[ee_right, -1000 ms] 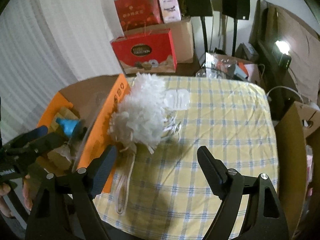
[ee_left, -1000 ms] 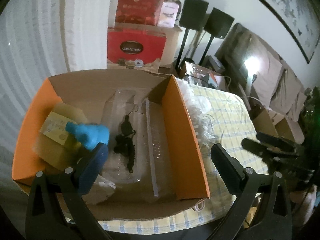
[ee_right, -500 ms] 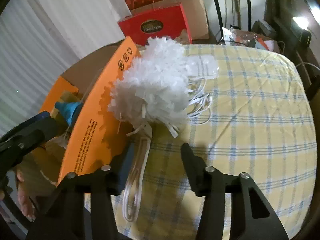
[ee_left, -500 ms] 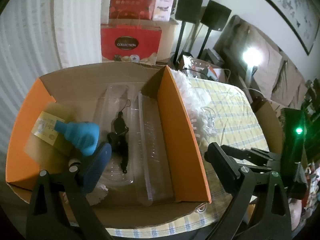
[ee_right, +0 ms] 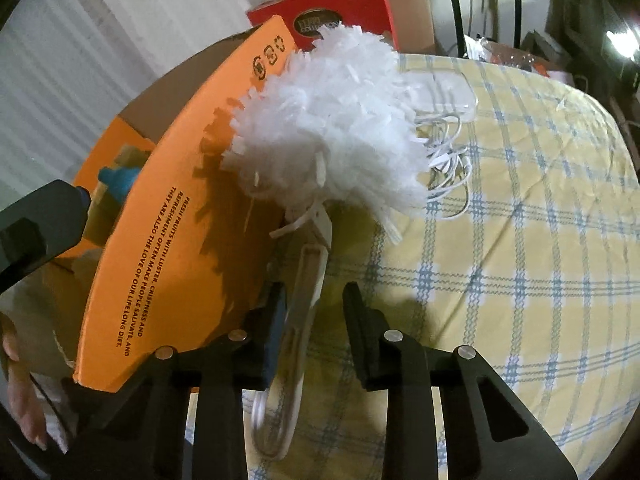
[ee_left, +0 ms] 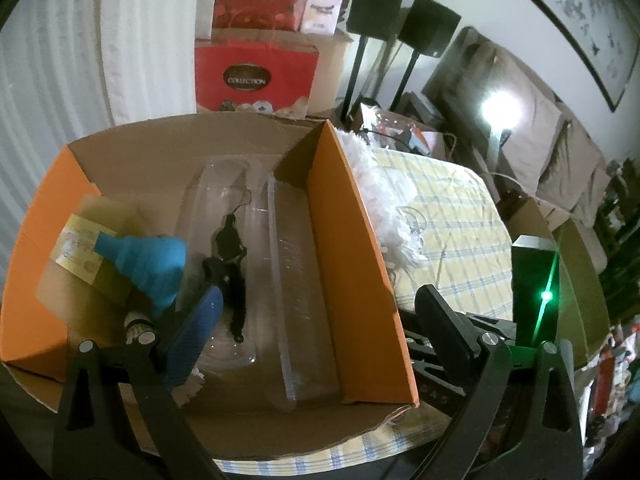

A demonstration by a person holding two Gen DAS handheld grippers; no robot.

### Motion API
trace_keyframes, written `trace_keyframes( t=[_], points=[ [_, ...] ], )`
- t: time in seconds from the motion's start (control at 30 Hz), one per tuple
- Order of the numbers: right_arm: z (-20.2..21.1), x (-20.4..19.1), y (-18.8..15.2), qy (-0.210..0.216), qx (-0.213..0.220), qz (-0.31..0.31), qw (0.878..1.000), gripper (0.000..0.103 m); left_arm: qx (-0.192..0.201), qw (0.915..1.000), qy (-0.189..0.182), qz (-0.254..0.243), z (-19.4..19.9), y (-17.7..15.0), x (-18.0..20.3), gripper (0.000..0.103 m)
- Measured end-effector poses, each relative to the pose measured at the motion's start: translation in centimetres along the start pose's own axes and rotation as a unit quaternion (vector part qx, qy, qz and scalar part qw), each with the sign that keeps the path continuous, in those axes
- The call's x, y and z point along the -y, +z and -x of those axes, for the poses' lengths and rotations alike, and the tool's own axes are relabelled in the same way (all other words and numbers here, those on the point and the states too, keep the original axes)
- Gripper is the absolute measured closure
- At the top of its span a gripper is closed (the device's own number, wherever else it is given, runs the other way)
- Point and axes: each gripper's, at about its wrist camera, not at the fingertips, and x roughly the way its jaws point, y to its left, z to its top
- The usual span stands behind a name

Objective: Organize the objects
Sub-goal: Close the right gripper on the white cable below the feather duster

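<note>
While both grippers (ee_left: 316, 312) (ee_right: 316, 320) gape empty, the orange box (ee_left: 352, 248) holds clear trays (ee_left: 296, 280), a blue toy (ee_left: 148, 260) and a black figure (ee_left: 228, 272).

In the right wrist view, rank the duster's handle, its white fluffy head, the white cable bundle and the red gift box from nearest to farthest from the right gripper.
1. Duster handle: between the fingers of the right gripper.
2. Fluffy head: just ahead, against the orange box wall.
3. Cable bundle: on the tablecloth, right of the head.
4. Red gift box: beyond the table's far edge.
</note>
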Motion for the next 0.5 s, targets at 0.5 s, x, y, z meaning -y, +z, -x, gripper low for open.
trace_keyframes(
  t=[0.5],
  points=[
    [4.5,1.7,0.2,0.010,0.031,-0.021,0.999,0.097,-0.018,0.9988,-0.046,-0.005,0.0,1.1,2.0,0.007]
  ],
)
